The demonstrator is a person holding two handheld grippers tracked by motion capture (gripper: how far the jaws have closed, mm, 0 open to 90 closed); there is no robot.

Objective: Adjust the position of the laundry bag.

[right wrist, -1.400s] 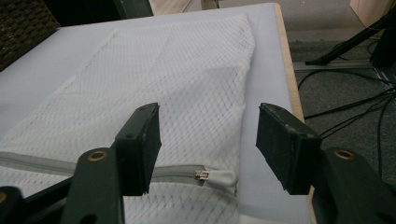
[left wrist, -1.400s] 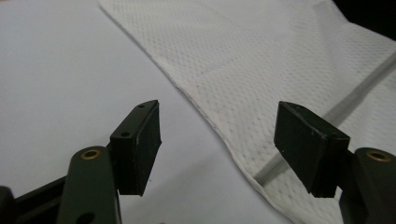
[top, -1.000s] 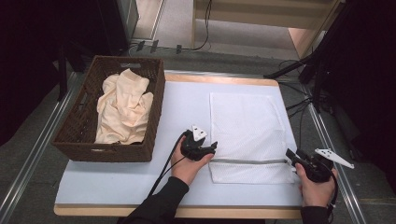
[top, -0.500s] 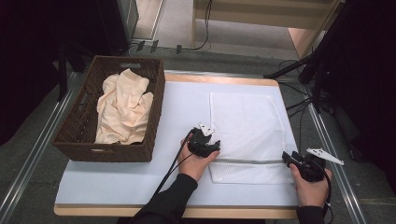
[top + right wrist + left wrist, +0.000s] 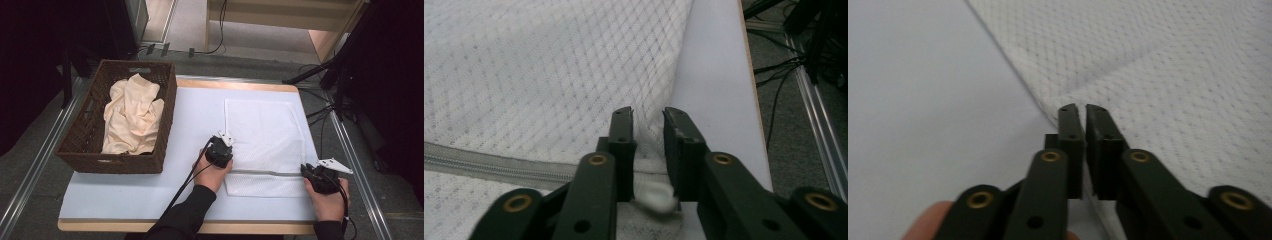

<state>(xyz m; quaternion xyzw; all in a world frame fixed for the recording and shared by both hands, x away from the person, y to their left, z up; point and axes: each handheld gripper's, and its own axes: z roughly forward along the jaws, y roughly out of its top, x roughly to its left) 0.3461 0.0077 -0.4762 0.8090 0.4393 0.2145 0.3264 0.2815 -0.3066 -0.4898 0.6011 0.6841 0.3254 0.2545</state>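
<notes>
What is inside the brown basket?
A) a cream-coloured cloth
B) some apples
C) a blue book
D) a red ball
A: the high view shows a crumpled cream-coloured cloth lying inside the brown basket at the left of the table.

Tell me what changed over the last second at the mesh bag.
Both grippers have just closed: the left gripper on the mesh bag at its left edge, having slid rightward onto it; the right gripper on its right edge near the zipper. Basket and cream cloth unchanged.
</notes>
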